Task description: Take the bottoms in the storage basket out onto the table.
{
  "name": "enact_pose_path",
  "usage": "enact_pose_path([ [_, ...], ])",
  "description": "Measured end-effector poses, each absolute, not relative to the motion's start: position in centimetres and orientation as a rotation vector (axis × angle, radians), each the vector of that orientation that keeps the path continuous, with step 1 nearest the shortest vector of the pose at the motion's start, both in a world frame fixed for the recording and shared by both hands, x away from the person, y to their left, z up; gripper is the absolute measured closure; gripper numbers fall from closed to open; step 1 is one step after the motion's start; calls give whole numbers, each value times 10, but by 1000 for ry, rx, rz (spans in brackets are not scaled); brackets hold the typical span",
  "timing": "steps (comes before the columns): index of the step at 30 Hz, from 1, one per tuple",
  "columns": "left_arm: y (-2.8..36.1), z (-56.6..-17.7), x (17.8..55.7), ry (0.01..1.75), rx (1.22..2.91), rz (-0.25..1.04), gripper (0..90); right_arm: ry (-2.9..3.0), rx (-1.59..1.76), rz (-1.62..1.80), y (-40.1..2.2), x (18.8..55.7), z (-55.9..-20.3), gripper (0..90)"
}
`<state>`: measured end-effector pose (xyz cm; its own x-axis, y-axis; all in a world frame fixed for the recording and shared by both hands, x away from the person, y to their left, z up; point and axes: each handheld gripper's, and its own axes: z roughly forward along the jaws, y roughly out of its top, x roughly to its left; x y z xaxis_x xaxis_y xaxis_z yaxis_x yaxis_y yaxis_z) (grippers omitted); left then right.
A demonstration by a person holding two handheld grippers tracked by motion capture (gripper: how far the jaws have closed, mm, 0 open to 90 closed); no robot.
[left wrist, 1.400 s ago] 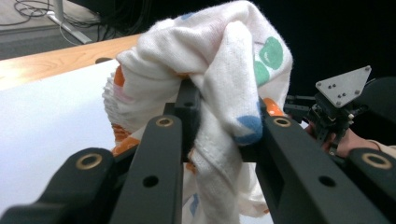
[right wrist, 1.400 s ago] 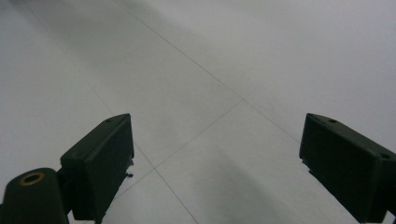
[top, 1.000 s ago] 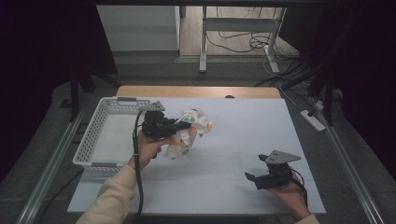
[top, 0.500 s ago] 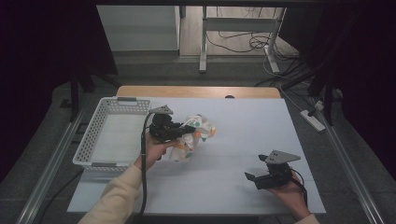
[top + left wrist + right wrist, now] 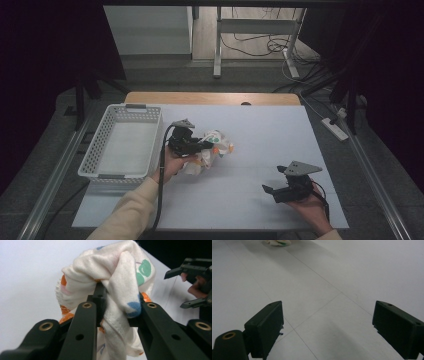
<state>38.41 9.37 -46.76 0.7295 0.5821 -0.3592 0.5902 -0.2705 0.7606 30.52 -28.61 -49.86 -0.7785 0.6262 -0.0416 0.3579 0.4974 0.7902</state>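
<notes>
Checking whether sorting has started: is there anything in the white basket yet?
No: in the high view the white basket shows a bare floor, while the patterned cloth sits on the table beside it.

A white tabletop (image 5: 260,125) is carrying the things. A white basket (image 5: 122,145) is sitting at its left side. A crumpled patterned cloth (image 5: 212,150) is lying just beside the basket, near the middle.

Soft printed cotton cloth (image 5: 117,277), matt white table (image 5: 260,200), perforated white plastic basket (image 5: 97,150).
</notes>
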Motion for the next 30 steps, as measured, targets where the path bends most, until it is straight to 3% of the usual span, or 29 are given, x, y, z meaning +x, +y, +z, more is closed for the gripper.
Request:
enact_pose_path([
  [30,50,-501,379,838,2106,-88,728,2421,829,1169,-287,305,-498,101],
])
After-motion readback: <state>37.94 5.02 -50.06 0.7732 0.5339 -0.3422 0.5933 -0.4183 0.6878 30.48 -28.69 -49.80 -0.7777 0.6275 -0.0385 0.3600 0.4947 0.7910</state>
